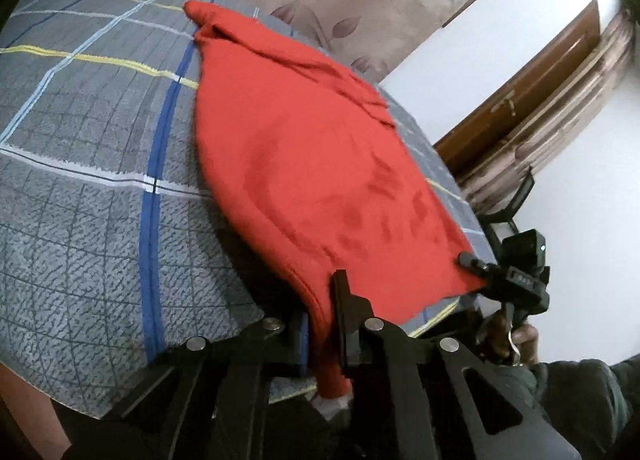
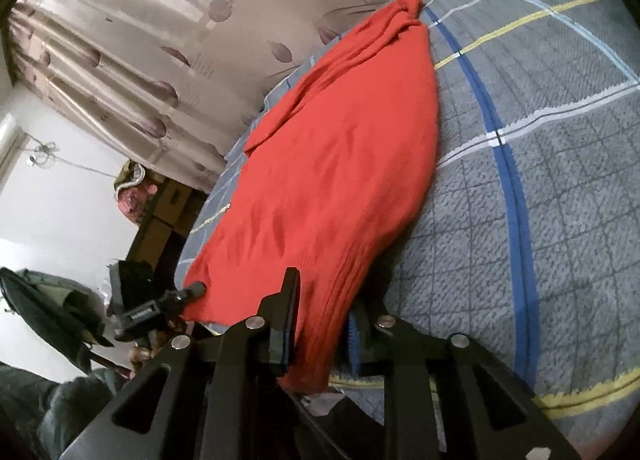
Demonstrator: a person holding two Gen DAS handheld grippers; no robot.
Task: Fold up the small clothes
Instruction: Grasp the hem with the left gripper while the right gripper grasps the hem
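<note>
A small red knit garment point(image 1: 312, 164) lies spread on a grey plaid bed cover point(image 1: 88, 188). My left gripper point(image 1: 322, 308) is shut on its near hem corner, red cloth hanging between the fingers. The right gripper point(image 1: 476, 264) shows at the hem's other corner, pinching it. In the right wrist view the garment point(image 2: 336, 164) stretches away toward its bunched far end. My right gripper point(image 2: 320, 312) is shut on the ribbed hem, and the left gripper point(image 2: 192, 292) grips the opposite corner. The hem is pulled a little past the bed's near edge.
The bed cover point(image 2: 540, 180) has open space beside the garment. A leaf-patterned curtain point(image 2: 140, 40) hangs behind the bed. A wooden door point(image 1: 520, 100) and white wall stand to the side. A dark cabinet point(image 2: 160, 228) is beyond the bed.
</note>
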